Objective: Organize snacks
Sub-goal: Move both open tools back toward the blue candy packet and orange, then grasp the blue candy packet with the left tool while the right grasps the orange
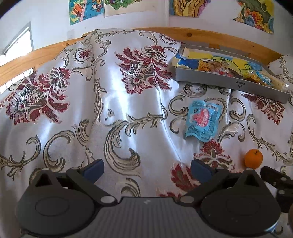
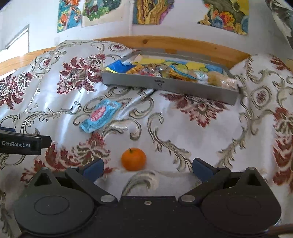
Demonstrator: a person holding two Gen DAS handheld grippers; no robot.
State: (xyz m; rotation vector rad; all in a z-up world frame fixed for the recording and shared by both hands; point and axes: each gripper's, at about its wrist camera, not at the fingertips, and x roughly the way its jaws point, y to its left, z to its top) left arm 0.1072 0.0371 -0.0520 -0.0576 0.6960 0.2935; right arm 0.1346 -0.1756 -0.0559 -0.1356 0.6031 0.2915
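The left tool (image 1: 147,169) hangs released above the glossy white cloth with dark red flowers and grey scrolls (image 1: 128,102), its blue-padded fingers (image 1: 93,169) spread wide with nothing between them. The right tool (image 2: 148,169) is likewise released, its fingers well apart and empty, with the small round orange mandarin with a green stem (image 2: 133,159) lying on the cloth just ahead of the gap, nearer the left finger. In the left wrist view that mandarin sits low at the right, beside the black edge of the right tool.

The flat light-blue snack packet with a pink picture (image 1: 202,121) lies on the cloth between the mandarin and the shallow grey rectangular tray (image 2: 170,86), apart from both; its print is too small to read. The tray rests against the pale wooden rail (image 2: 164,43) and holds several yellow, blue and orange snack bags (image 2: 164,70). A small dark label on its front wall is unreadable. The side of the left tool, seen from the right wrist, reads "GenRobot.AI". Bright drawings (image 2: 225,16) hang on the white wall.
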